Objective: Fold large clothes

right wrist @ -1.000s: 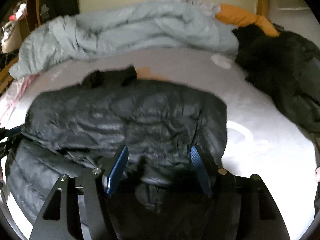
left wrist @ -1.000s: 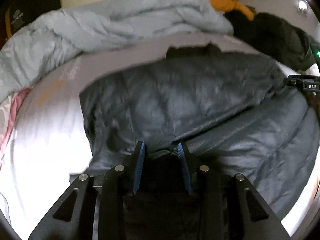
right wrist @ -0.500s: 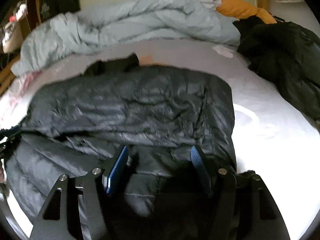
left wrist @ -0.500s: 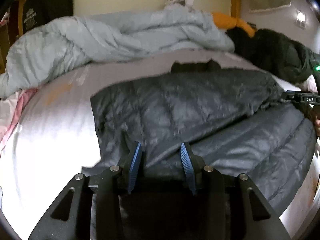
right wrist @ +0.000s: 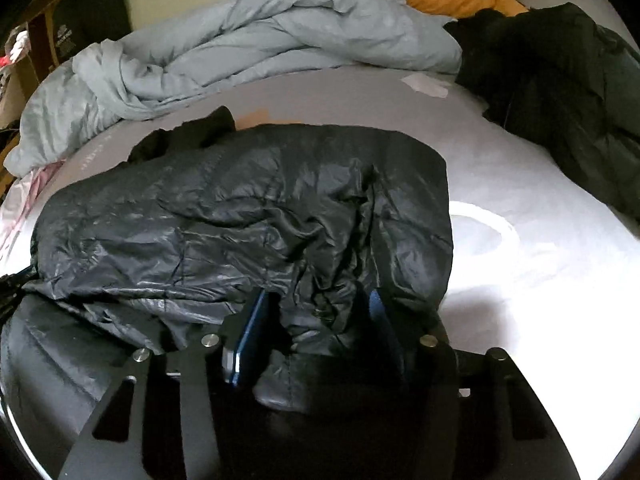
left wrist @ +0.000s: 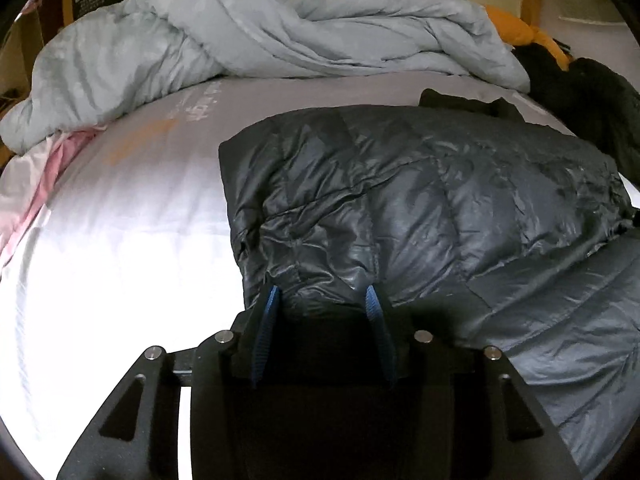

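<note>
A dark grey puffer jacket lies on the bed, its upper layer folded over the lower one; its black collar points at the far side. My left gripper sits at the fold's near left corner. A bulge of jacket fills the gap between its blue pads and touches both, while the jaws are opening. My right gripper is at the near right corner of the jacket. Its jaws are closing around a bunched fold, with a dark gap still showing beside the left pad.
A crumpled pale blue duvet lies across the far side of the bed. A black coat and an orange cloth sit at the far right. Bare white sheet spreads left of the jacket, and more sheet to its right.
Both grippers have sunk closer to the jacket and the bed. The left jaws have widened, the right jaws have narrowed. The folded layer now lies flatter.
</note>
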A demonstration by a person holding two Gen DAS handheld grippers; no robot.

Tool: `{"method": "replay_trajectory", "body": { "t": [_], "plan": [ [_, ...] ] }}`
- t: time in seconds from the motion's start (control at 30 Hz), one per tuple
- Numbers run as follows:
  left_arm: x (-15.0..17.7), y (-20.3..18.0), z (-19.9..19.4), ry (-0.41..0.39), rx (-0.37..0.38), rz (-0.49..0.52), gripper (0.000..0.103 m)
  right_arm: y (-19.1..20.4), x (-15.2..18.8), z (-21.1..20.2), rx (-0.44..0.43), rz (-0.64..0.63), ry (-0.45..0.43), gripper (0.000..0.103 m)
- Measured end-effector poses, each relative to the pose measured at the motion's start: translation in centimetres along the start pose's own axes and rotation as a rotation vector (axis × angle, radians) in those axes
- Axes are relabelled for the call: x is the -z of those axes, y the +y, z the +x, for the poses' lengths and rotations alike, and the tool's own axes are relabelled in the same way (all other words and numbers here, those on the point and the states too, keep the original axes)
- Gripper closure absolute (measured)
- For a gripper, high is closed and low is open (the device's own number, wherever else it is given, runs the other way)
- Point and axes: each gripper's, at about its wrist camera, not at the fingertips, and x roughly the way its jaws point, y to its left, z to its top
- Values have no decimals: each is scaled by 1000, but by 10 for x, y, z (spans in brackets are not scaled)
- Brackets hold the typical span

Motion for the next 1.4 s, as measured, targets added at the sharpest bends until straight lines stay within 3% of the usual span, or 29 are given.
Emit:
{"method": "replay_trajectory", "body": {
  "t": [0.33, 0.53, 0.67, 0.83, 0.97, 1.1, 1.27, 1.4],
  "plan": [
    [1, 0, -1, -11, -11, 4, 56, 1, 4, 6, 10, -16, 6, 48],
    [4, -3, -48, -215, 3, 22, 58, 1, 5, -7, 17, -6, -34, 48],
    [6, -23, -75, -275, 9, 80, 58, 6, 5, -35, 28, -13, -116, 48],
    [8, -41, -109, -358, 16, 107, 58, 29, 7, -79, -19, -27, -204, 46],
    [13, -54, -136, -400, 52, 78, 58, 58, 18, -119, -32, -56, -299, 32],
    [27, -70, -161, -458, 38, 62, 57, 71, 45, -150, -49, -31, -349, 24],
    [53, -77, -186, -493, 43, 21, 42, 76, 83, -165, -77, 43, -336, 20],
    [72, -84, -187, -478, 19, 12, 31, 84, 103, -168, -29, 45, -326, 17]
  ]
}}
